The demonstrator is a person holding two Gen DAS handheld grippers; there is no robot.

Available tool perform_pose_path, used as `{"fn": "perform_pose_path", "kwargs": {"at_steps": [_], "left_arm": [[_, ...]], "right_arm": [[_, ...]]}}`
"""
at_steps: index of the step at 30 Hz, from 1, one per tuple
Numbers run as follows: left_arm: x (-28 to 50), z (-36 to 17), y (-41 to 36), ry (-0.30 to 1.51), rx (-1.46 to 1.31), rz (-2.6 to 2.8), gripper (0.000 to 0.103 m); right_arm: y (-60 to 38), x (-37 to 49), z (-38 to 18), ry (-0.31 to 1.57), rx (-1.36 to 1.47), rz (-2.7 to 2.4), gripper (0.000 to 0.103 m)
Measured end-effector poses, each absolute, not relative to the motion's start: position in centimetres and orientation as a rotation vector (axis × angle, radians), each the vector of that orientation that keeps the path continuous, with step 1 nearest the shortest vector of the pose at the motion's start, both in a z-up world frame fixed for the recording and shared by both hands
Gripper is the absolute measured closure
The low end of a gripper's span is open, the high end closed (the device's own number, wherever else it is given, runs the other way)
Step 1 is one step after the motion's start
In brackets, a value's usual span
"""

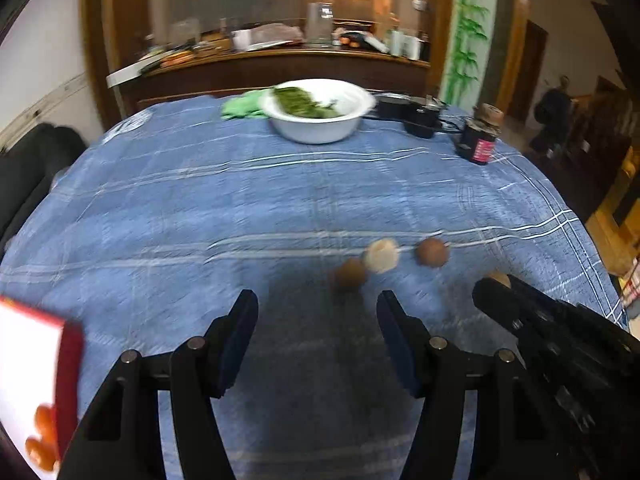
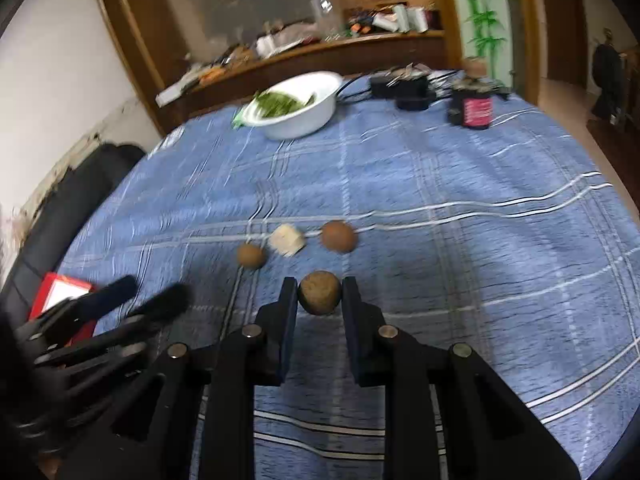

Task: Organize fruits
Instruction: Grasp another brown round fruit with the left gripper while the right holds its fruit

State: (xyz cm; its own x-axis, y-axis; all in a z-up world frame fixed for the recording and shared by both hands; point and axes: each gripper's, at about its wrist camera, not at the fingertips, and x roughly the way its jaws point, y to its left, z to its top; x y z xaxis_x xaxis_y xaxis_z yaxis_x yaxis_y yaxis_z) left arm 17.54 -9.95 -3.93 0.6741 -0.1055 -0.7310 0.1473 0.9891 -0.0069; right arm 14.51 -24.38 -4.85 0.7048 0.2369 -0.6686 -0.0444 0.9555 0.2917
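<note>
Small round brown fruits lie on the blue checked tablecloth (image 1: 200,208). In the right wrist view my right gripper (image 2: 320,292) is shut on one brown fruit (image 2: 320,293). Beyond it lie a second brown fruit (image 2: 251,255), a pale cream lump (image 2: 286,239) and a third brown fruit (image 2: 338,236). In the left wrist view my left gripper (image 1: 316,308) is open and empty, just short of a brown fruit (image 1: 350,275), the pale lump (image 1: 381,255) and another brown fruit (image 1: 432,252). The right gripper (image 1: 494,292) enters from the right, hiding most of its fruit (image 1: 498,278).
A white bowl (image 1: 320,126) of green vegetables stands at the far side, with a green cloth (image 1: 244,106) beside it. A dark jar (image 1: 482,136) and black gear (image 1: 416,114) stand far right. A red and white box (image 1: 40,380) holding orange fruits is at the near left.
</note>
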Motion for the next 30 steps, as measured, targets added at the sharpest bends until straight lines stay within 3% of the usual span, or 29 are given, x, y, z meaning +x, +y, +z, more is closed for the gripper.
{"fn": "perform_pose_path", "kwargs": {"at_steps": [3,5,7,8,21,30], "left_arm": [[18.9,-4.4,-11.2,0.816,0.077,-0.147,0.042],[19.5,-4.9,-11.4,0.833,0.079,-0.147,0.049],[20.2,-5.6,-11.4,0.868,0.094,-0.151,0.077],[20.3,-6.2,-11.2,0.893,0.102,-0.144,0.083],[15.9,-5.5,-9.3,0.889,0.081,-0.114,0.084],[11.3,-5.0,-7.8,0.887,0.049,-0.112,0.084]], "right_arm": [[-25.3,14.6,-4.4,0.746,0.301,0.158,0.079],[-25.6,14.6,-4.2,0.735,0.314,0.164,0.079],[-25.8,14.6,-4.2,0.731,0.324,0.176,0.079],[-25.8,14.6,-4.1,0.73,0.327,0.179,0.079],[-24.8,14.5,-4.5,0.769,0.272,0.163,0.079],[-23.7,9.6,-4.3,0.792,0.219,0.149,0.079]]}}
